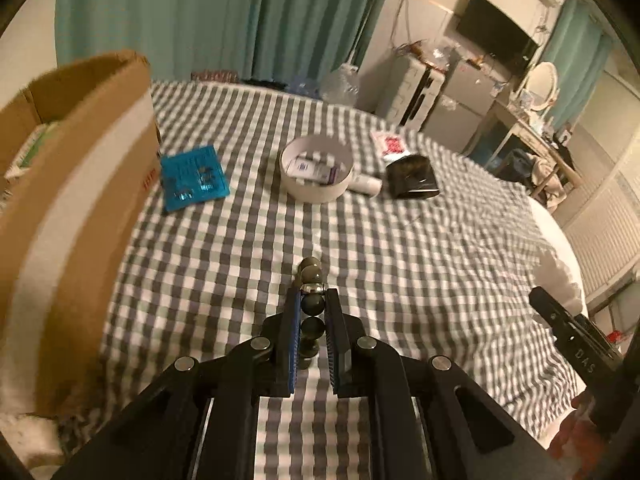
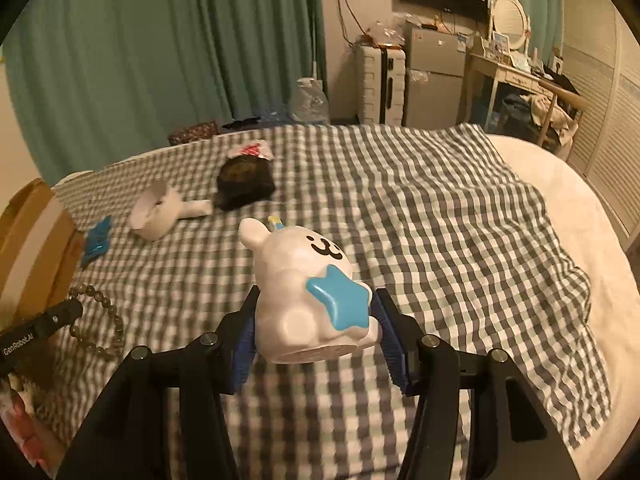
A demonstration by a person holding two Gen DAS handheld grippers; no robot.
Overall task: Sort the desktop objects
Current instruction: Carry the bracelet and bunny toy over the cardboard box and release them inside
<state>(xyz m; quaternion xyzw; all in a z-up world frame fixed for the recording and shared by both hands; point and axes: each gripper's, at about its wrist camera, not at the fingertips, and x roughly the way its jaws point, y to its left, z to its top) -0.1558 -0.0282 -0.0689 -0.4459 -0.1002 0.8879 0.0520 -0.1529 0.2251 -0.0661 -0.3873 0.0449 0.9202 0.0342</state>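
Above a checked bedspread (image 1: 400, 240), the left tool (image 1: 313, 300) is clamped on a dark bead bracelet (image 1: 312, 280), the right tool (image 2: 316, 320) on a white bunny figurine (image 2: 304, 292). Both look mid-carry; next, each likely needs lowering into the cardboard box (image 1: 80, 200) or white round container (image 1: 316, 172)

1. A cardboard box (image 1: 76, 208) stood at the left of the frame on the checked cloth (image 1: 400, 248);
2. a packet (image 1: 194, 178) lay beside it;
3. right of that sat a round tub (image 1: 316, 168), a pouch (image 1: 412, 178) further right.
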